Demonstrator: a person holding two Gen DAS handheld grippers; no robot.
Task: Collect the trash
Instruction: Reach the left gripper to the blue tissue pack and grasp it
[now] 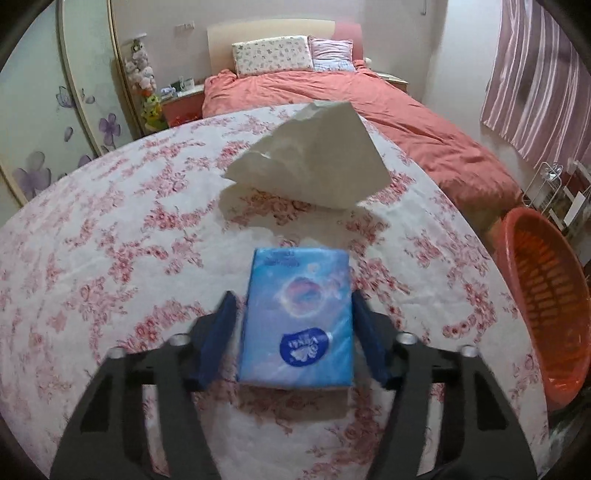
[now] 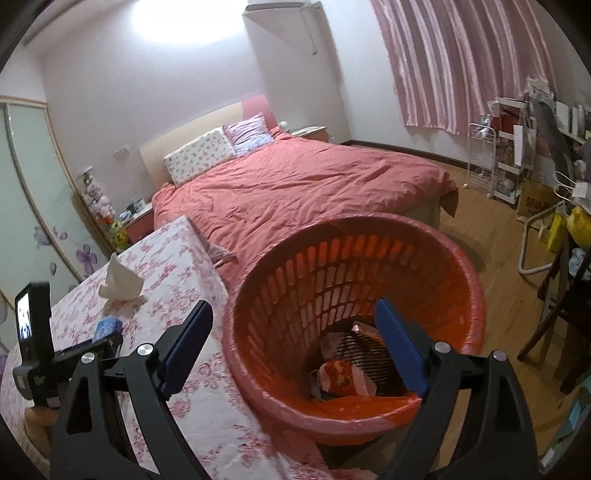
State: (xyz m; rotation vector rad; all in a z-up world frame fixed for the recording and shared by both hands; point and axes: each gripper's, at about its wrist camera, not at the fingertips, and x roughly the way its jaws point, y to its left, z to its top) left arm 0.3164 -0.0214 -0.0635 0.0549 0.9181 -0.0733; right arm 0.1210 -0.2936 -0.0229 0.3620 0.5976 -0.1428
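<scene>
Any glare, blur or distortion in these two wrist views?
Left wrist: strong fisheye bend on the floral tablecloth, motion blur on the left gripper, tissue pack sharp. Right wrist: ceiling light blown out, red basket clear.

Wide right claw [image 2: 291,347] above red basket [image 2: 458,273]

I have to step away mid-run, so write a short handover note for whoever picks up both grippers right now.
Left gripper: jaws straddle the blue tissue pack on the floral table, pads not yet pressing it.
Right gripper: open and empty, over the red basket.
Done: wrappers already lie in the basket.
Left: crumpled white tissue sits beyond the pack; bin it, and the pack if it counts as trash.
</scene>
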